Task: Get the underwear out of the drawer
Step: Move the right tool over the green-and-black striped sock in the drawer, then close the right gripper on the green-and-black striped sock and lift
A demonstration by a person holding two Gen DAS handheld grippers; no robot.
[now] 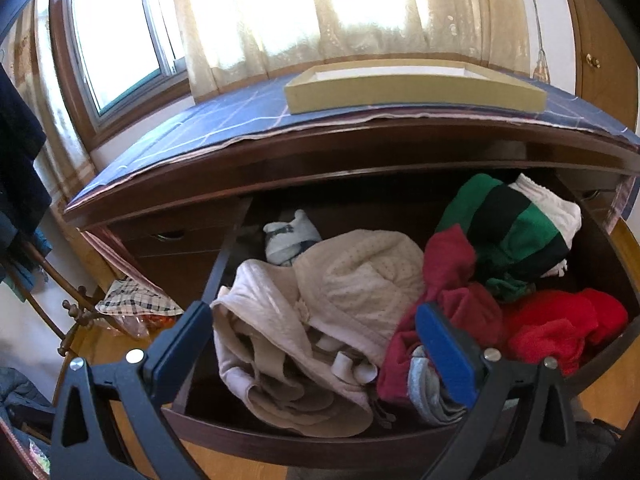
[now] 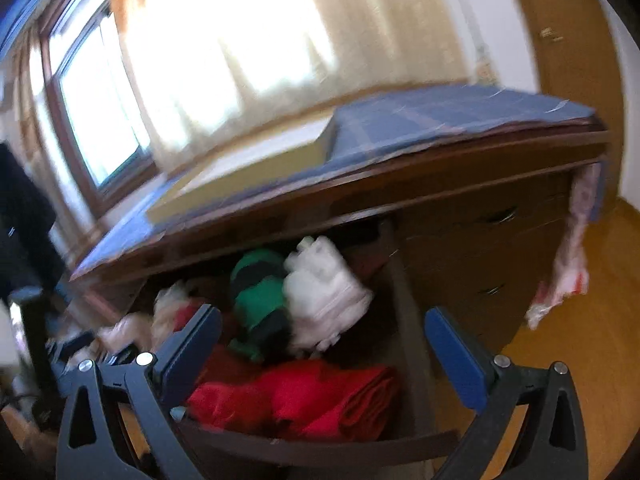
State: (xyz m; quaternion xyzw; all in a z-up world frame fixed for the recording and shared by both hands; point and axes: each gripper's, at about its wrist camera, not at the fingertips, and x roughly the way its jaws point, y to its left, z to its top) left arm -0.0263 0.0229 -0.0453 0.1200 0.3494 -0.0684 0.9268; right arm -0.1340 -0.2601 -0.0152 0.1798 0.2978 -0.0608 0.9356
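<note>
The dark wooden drawer stands pulled out and is full of clothes. Cream and beige underwear lies heaped in its left half, with dark red cloth, bright red cloth and a green-and-black striped piece to the right. My left gripper hangs open just above the beige heap, holding nothing. In the blurred right wrist view the drawer shows red cloth, the green striped piece and a white folded garment. My right gripper is open over the red cloth, holding nothing.
The dresser top carries a blue checked cloth and a shallow yellowish tray. A curtained window is behind. Left of the dresser stand a brass rack and a checked cloth. Wooden floor lies to the right.
</note>
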